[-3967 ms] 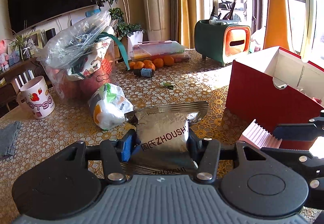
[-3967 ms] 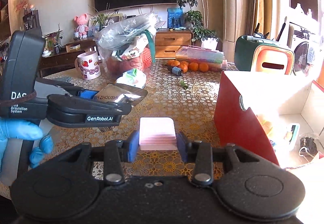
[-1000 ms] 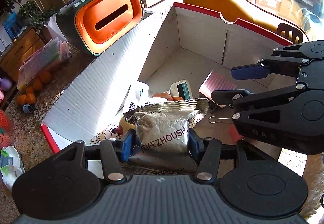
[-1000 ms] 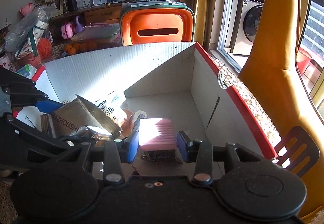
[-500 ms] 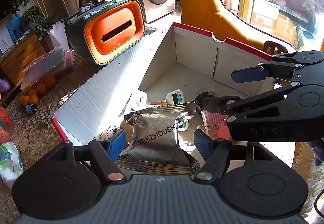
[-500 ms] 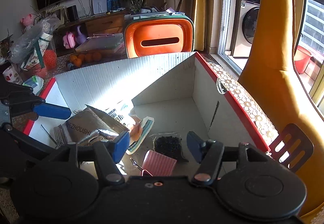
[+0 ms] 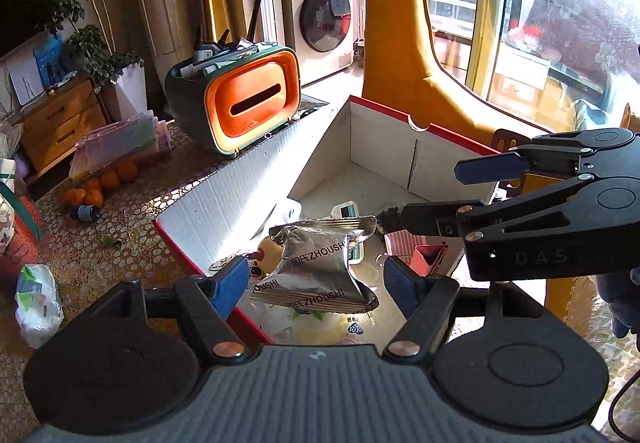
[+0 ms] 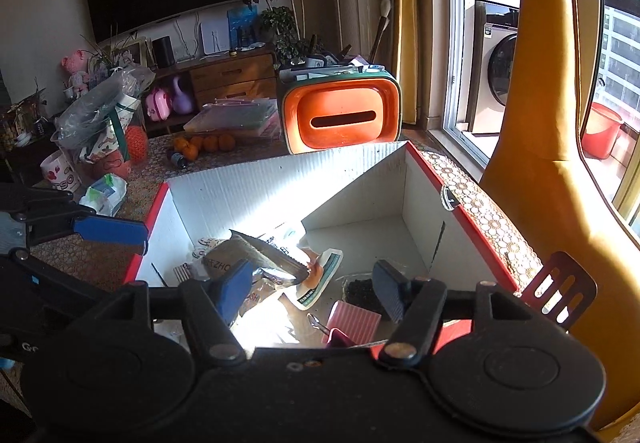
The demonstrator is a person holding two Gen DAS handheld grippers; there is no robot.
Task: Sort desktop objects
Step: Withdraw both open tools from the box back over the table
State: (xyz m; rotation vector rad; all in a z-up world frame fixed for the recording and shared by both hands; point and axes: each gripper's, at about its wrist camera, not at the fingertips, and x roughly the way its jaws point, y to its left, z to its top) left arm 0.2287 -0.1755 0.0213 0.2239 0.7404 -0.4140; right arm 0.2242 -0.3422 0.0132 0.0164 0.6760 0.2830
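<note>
The table (image 7: 120,251), under its gold lace-patterned cloth, carries the biggest thing here, a red cardboard box (image 7: 240,183) with white corrugated inner walls, standing open in hard sunlight beside an orange-fronted tissue holder (image 7: 256,103). Inside the box a jumble has gathered: the silver foil packet (image 7: 320,263) marked ZHOUSHI lies tilted on top of other wrappers near the front wall, and just to its side the pink ribbed pad (image 8: 354,317) sits on the box floor near a small bag of dark bits (image 8: 360,289). Both are loose; nothing presses on them. The left gripper (image 7: 316,279) hovers over the packet with its blue pads spread wide to either side of it and clear of it, the jaws having just been opening. The right gripper (image 8: 310,287) hangs above the pad the same way, fingers apart and empty, though its jaws seem to have about finished parting. Out on the cloth a white and green pouch (image 7: 38,303) and a little dark bottle (image 7: 88,211) beside some oranges (image 7: 100,185) look like what remains to sort. The pouch seems light, soft and crinkly, likely to slide in the pads, so I would pinch it across its bunched middle. The bottle looks hard, smooth and apt to roll; I would close squarely across its body.
</note>
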